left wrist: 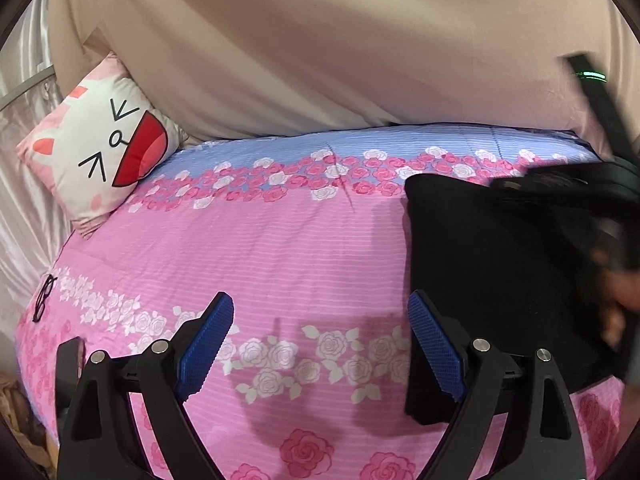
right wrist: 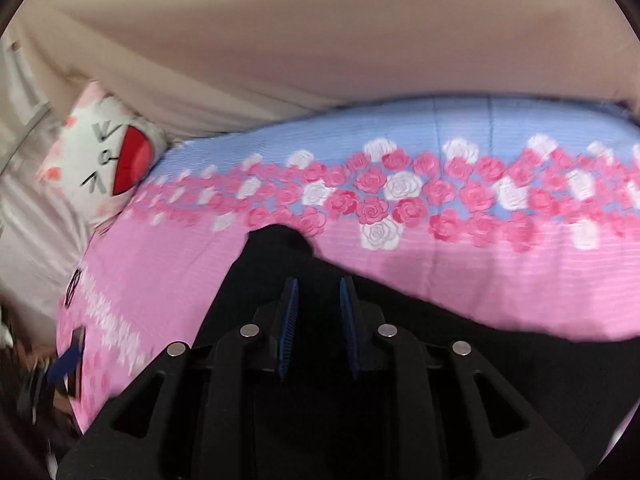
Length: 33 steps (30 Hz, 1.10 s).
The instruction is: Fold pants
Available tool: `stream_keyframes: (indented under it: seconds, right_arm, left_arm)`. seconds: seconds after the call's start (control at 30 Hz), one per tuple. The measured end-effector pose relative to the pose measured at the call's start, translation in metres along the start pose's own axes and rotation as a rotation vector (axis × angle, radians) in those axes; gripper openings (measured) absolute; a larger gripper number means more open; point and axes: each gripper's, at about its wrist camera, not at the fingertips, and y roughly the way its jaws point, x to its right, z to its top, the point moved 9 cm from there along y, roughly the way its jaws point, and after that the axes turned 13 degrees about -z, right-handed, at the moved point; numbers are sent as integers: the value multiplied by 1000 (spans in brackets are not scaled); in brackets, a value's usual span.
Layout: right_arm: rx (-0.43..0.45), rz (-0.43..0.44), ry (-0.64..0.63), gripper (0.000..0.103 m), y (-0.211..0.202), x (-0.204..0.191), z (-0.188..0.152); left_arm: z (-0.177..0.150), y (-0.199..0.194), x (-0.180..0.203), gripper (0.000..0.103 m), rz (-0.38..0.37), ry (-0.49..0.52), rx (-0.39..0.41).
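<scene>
The black pants (left wrist: pixel 480 264) lie folded into a block on the right of the pink floral bedspread (left wrist: pixel 260 248). My left gripper (left wrist: pixel 320 340) is open and empty, hovering over bare bedspread just left of the pants' left edge. In the right wrist view my right gripper (right wrist: pixel 318 320) sits low over the pants (right wrist: pixel 280 256), its blue pads (right wrist: pixel 289 320) a narrow gap apart with dark fabric between and beneath them; whether they pinch it is unclear. The right gripper and the hand holding it show blurred in the left wrist view (left wrist: pixel 580 208).
A cat-face pillow (left wrist: pixel 100 152) leans at the bed's far left corner. A pair of black glasses (left wrist: pixel 43 298) lies near the left edge. A beige curtain (left wrist: pixel 320 40) hangs behind the bed. Pale satin fabric (left wrist: pixel 24 200) lies at the left.
</scene>
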Motion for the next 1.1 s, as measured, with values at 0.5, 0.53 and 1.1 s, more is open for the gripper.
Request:
stream_keyframes:
  seconds: [0.5,0.53,1.1]
  right_arm:
    - [40,-211,273,70,-137,195,-123]
    - [26,-182,293,70,-136,197,-130]
    - [-13,23,279,32,-91,143,-143]
  left_arm:
    - [-24,20,74,87,-259,32,-114]
    - [-29,24,77,87,-264,20,-130]
    - [-34,46,93,32,-458,-100,-189]
